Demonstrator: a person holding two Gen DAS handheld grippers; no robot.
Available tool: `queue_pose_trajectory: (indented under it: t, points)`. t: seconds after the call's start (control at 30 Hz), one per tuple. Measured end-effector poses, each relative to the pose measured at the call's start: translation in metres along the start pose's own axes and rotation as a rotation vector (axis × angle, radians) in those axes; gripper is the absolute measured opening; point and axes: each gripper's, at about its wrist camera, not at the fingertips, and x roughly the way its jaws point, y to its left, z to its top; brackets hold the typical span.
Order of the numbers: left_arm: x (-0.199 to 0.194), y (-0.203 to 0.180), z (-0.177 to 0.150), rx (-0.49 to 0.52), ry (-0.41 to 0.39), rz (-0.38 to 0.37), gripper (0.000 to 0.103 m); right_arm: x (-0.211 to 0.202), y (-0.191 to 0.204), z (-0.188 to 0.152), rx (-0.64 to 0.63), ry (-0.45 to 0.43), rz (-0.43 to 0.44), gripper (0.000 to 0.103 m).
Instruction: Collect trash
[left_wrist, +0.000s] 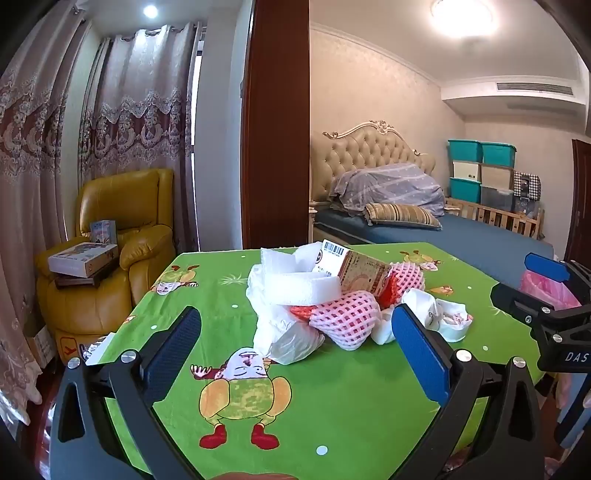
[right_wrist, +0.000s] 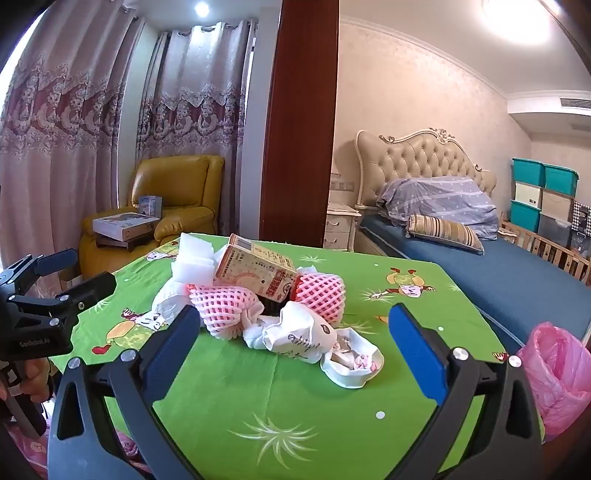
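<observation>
left gripper (left_wrist: 295, 339) spread wide, right gripper (right_wrist: 293, 339) likewise

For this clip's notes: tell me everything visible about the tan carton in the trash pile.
The carton is a small tan cardboard box printed with red and brown text, with a white barcode label on its upper end. It looks intact and lies tilted on top of the pile on the green table. It leans on white foam sheets behind, and pink foam nets press against its lower end. Neither claw touches it.
</observation>
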Motion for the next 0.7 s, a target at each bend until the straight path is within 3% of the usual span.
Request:
queue_pose_trajectory:
  t: [0.7]
  points:
    - [0.0001,0.0003,0.0003,-0.008,0.0,-0.007,0.097,0.0047,-0.0012,-0.0009,0.024,0.002,0.015,0.099]
